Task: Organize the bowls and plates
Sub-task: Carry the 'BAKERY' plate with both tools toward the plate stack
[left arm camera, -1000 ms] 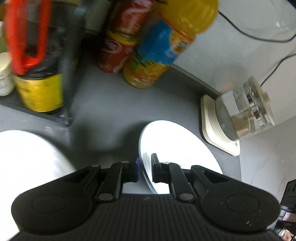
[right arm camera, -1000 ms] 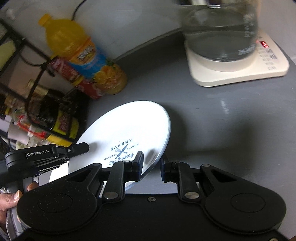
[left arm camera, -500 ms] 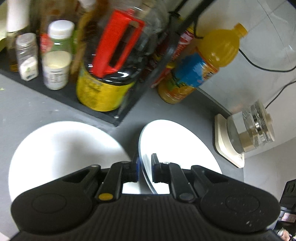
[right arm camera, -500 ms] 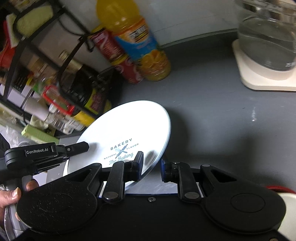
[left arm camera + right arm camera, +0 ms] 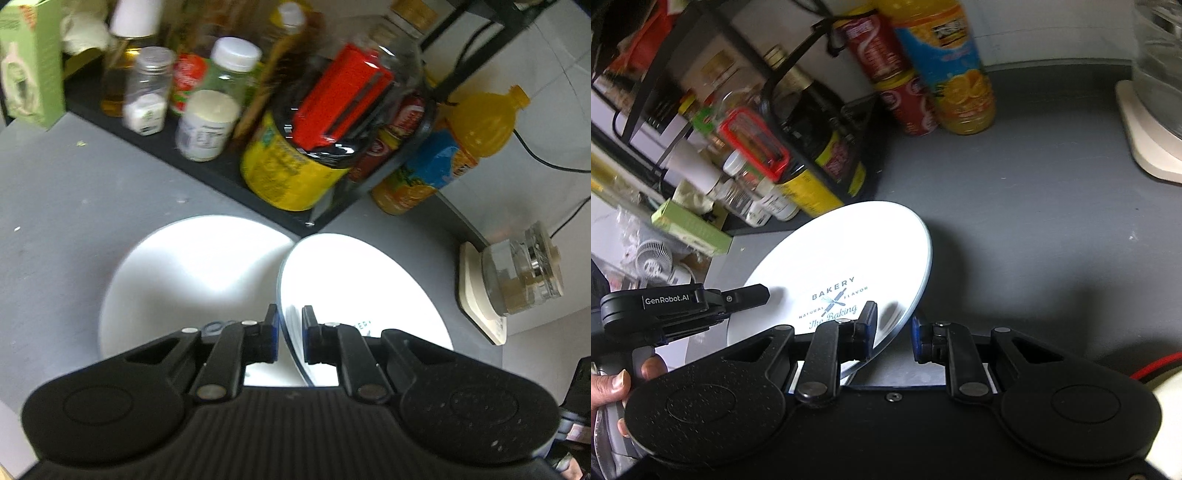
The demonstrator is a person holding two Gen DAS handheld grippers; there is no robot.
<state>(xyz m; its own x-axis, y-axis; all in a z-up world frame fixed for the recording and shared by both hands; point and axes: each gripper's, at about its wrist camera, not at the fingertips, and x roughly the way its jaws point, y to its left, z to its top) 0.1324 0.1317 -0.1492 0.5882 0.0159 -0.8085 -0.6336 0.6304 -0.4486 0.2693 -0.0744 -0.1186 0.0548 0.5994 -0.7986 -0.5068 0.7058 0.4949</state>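
A white plate (image 5: 849,251) printed "BAKERY" hangs tilted above the grey counter (image 5: 1034,221), carried by both grippers. My right gripper (image 5: 894,332) is shut on its near right rim. The left gripper (image 5: 753,293), with a hand on its grip, pinches the opposite rim. In the left wrist view my left gripper (image 5: 290,332) is shut on the edge of that plate (image 5: 362,291). A second plain white plate (image 5: 192,273) lies flat on the counter (image 5: 55,206) below and to the left of the held one, its near part hidden by the gripper.
A black rack (image 5: 207,170) packed with jars and a dark bottle with a red handle (image 5: 340,99) stands just behind the plates. An orange juice bottle (image 5: 450,155) and red cans (image 5: 897,74) stand beside it. A glass kettle on a cream base (image 5: 517,280) is at the right.
Both grippers carried the printed plate leftward along the counter. The rack and the flat white plate came fully into view, and the kettle slid away to the right. Both grips held.
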